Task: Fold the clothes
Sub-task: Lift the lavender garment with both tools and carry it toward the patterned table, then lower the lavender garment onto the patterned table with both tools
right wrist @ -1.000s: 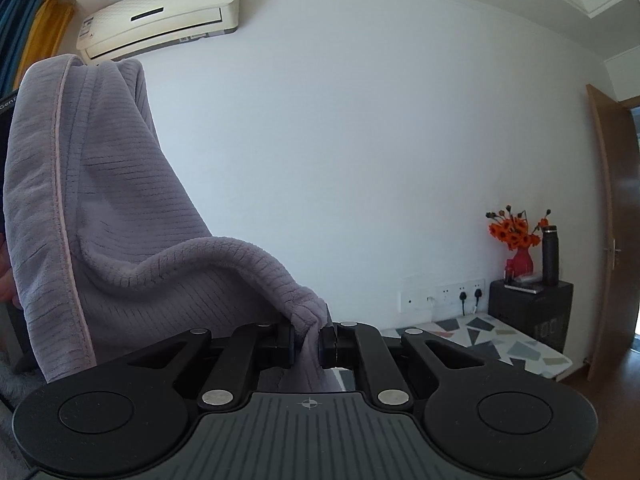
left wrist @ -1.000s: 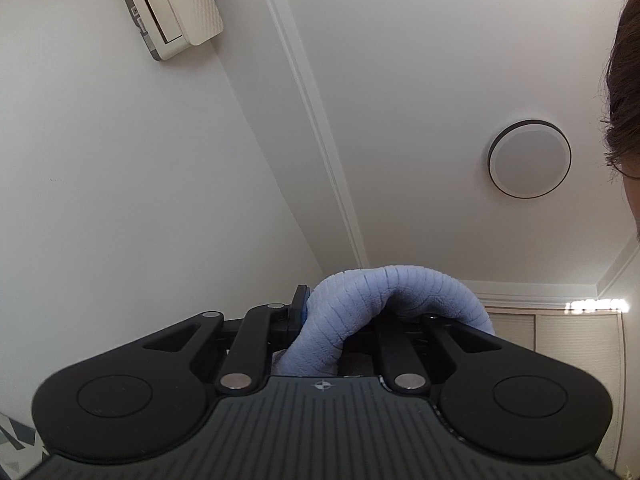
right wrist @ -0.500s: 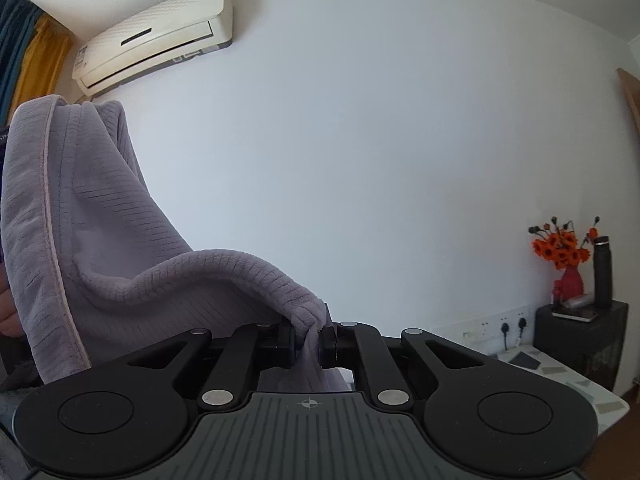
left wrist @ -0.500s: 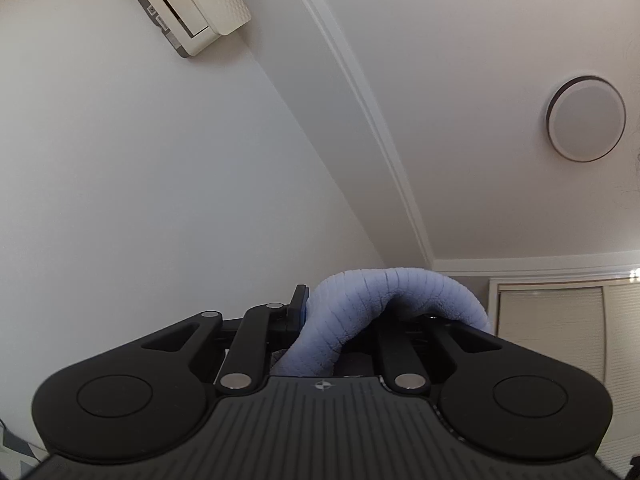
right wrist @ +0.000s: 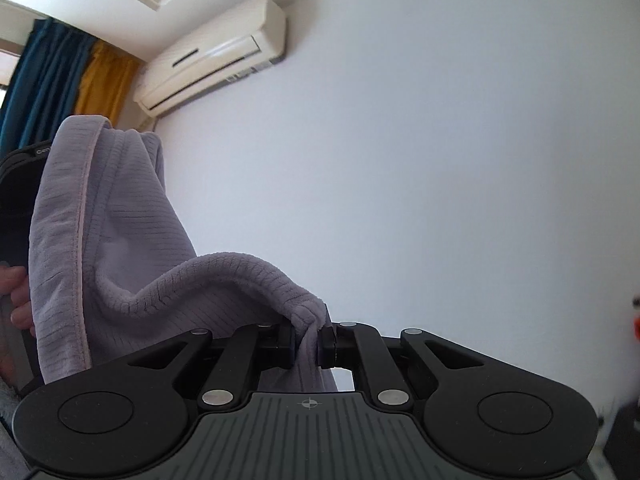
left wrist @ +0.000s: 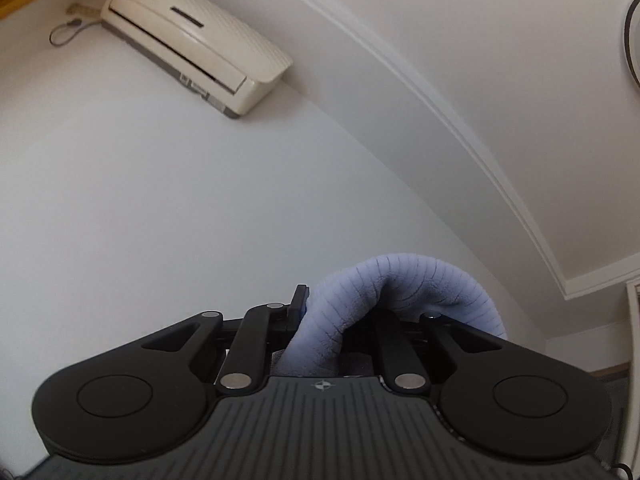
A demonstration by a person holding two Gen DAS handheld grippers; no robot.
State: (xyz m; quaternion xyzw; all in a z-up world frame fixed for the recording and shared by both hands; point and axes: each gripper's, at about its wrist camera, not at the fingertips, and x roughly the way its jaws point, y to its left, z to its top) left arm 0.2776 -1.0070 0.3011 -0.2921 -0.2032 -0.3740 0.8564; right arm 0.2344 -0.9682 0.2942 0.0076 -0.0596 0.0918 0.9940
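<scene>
A ribbed lilac fleece garment [right wrist: 120, 240] hangs in the air between both grippers. My right gripper [right wrist: 308, 338] is shut on a bunched edge of it, and the cloth rises in a fold to the left, where its pink-trimmed hem drapes over the other gripper's black body [right wrist: 18, 192]. In the left wrist view my left gripper [left wrist: 320, 316] is shut on another bunch of the same garment [left wrist: 384, 292], which arches over the right finger and hides it. That view points up at wall and ceiling. A person's fingers [right wrist: 18, 300] show at the left edge.
A wall air conditioner [left wrist: 192, 44] hangs high on the white wall, seen also as the air conditioner [right wrist: 216, 56] in the right wrist view. Blue and yellow curtains [right wrist: 76, 80] hang at the far left. A round ceiling lamp [left wrist: 632, 40] sits at the right edge.
Both grippers swung sideways and upward with the garment still held. The flowers, side table and door slid out of the right wrist view; the ceiling lamp moved to the left view's edge.
</scene>
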